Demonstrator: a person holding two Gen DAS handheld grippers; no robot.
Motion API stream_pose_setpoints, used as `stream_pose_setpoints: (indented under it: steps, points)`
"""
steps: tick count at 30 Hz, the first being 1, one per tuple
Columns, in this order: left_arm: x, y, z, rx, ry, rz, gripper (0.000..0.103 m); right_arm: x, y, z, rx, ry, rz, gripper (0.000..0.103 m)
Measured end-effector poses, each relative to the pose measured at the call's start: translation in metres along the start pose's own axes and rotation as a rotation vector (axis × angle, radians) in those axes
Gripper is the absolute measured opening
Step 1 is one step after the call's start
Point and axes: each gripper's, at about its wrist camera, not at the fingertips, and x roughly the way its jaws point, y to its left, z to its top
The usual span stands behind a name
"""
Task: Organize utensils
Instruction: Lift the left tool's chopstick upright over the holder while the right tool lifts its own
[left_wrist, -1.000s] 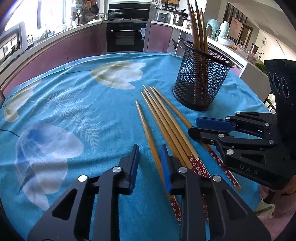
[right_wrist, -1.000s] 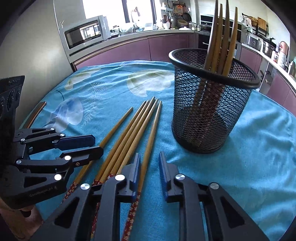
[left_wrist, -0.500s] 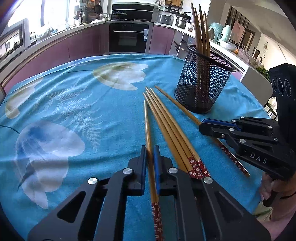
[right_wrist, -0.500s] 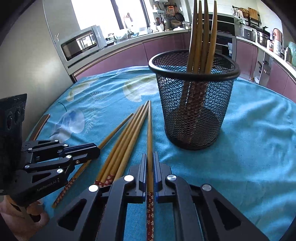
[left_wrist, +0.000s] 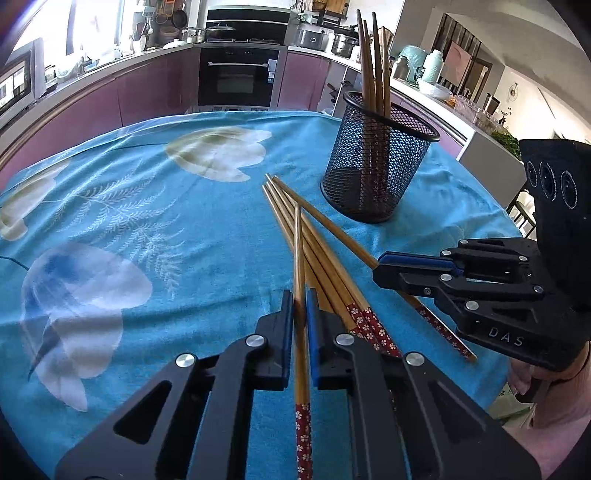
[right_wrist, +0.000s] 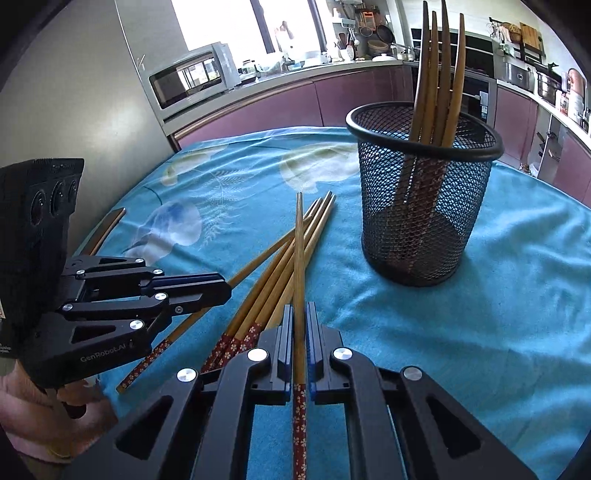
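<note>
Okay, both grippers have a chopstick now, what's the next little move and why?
Probably lift both clear and carry them toward the mesh holder. The left gripper and the right gripper are each shut on one chopstick, three chopsticks lie on the tablecloth, and the holder already has four standing in it.

Left gripper (left_wrist: 300, 306) and right gripper (right_wrist: 300, 320) both point downward, side by side, black fingers (left_wrist: 275, 332) clamped, each on a thin wooden chopstick (left_wrist: 300, 266)
</note>
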Motion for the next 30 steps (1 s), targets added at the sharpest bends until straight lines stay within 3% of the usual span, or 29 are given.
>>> stream_pose_setpoints:
  steps: [14, 22, 30]
  points:
    - [0.014, 0.003, 0.000, -0.009, 0.036, -0.027, 0.009, 0.015, 0.000, 0.003, -0.012, 0.031, -0.023, 0.007]
    - [0.006, 0.007, 0.005, -0.032, 0.016, -0.028, 0.007, -0.008, -0.002, 0.006, -0.002, -0.038, -0.002, 0.006]
    - [-0.026, 0.003, 0.017, -0.023, -0.051, -0.095, 0.007, -0.037, -0.001, 0.012, 0.005, -0.119, 0.020, 0.006]
